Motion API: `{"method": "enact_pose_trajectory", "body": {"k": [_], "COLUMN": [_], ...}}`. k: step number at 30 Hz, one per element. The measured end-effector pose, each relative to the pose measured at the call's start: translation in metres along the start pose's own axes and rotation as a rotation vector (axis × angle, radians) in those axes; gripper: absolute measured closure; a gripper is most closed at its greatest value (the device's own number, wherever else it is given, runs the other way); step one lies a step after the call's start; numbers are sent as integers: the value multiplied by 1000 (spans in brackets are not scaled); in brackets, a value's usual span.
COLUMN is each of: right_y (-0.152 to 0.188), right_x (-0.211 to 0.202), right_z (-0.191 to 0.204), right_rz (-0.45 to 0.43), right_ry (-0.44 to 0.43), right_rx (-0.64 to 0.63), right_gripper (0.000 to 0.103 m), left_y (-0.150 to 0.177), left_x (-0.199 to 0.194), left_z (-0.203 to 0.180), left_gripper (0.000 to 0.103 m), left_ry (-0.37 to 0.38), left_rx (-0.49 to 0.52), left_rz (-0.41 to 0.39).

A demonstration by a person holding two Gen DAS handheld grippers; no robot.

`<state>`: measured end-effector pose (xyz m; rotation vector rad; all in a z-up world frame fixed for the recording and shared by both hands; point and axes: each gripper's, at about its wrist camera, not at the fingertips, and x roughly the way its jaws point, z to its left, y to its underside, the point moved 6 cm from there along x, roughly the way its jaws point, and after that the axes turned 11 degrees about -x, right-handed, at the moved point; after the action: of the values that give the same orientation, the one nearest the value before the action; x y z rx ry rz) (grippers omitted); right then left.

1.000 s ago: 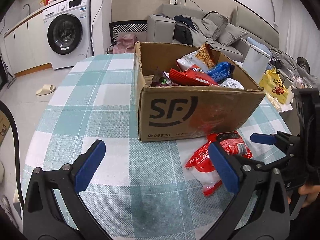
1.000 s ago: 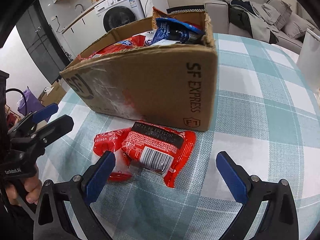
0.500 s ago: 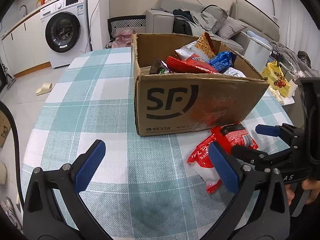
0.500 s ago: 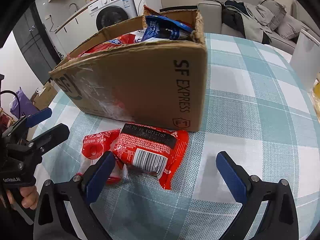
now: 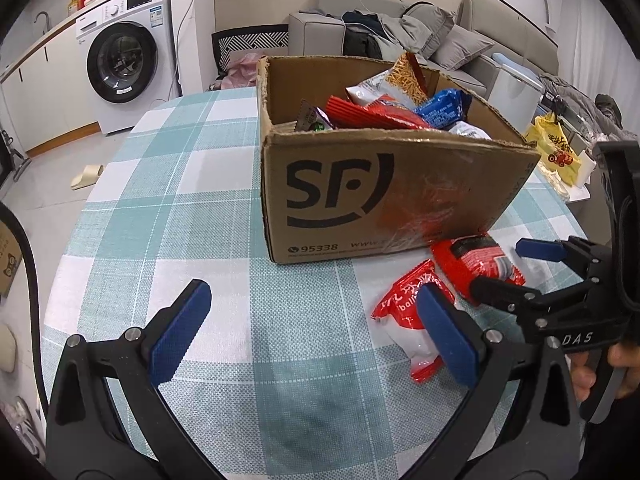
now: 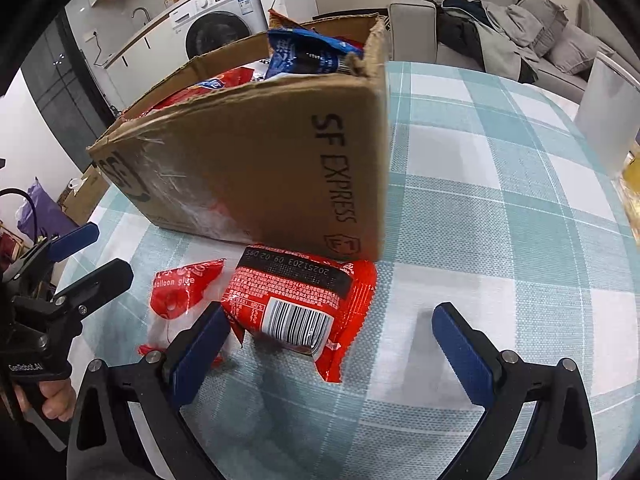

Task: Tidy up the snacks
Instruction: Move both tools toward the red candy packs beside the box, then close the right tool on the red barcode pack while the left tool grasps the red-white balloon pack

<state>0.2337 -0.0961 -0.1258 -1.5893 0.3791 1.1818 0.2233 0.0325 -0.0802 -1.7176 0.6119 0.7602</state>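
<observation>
a living room with a washer (image 5: 122,62) and a grey sofa (image 5: 404,36) lies beyond a round table (image 5: 192,184) in a teal and white check cloth. on it stands an open box (image 5: 372,184) marked sf, heaped with snack bags. the left gripper (image 5: 316,328) hangs low over bare cloth, jaws spread wide and holding nothing; the box is ahead of it and a little to its right. the right gripper (image 6: 332,344) is also wide open and empty. a red pack (image 6: 300,304) with a barcode lies just ahead between its fingers, its far end touching the foot of the box. a red-and-white bag (image 6: 180,292) lies beside the pack, by the left finger of the right gripper.
</observation>
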Motion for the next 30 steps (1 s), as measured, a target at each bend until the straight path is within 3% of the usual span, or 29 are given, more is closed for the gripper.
{"method": "enact_pose_trajectory", "body": {"k": [7,14,17,21,24,30], "right_y": [-2,1,2,2,0,-3], "right_x": [-2,-3,-4,-9,-14,-23], "right_z": [-1,12,14,16,17,15], "right_rz": [-11,-27,-33,-59,-78,-96], "right_ry": [26,-22,-23,-44,-54,-74], "right_rx": [-28,-85,-97,-99,-107,-116], "right_gripper": [2,30,33,46,52,54], "left_y": [3,8,9,10,10,15], "left_x": [5,10,13,15,17,23], "left_z": [-3,-9,-9,-9,-10,-18], "left_gripper": [1,1,1,1,1,1], "left_ry": [-1,-10,-12,-14,-12,-11], "left_rx": [15,39,41,42,41,55], "left_rz": [15,26,33,36,39,49]}}
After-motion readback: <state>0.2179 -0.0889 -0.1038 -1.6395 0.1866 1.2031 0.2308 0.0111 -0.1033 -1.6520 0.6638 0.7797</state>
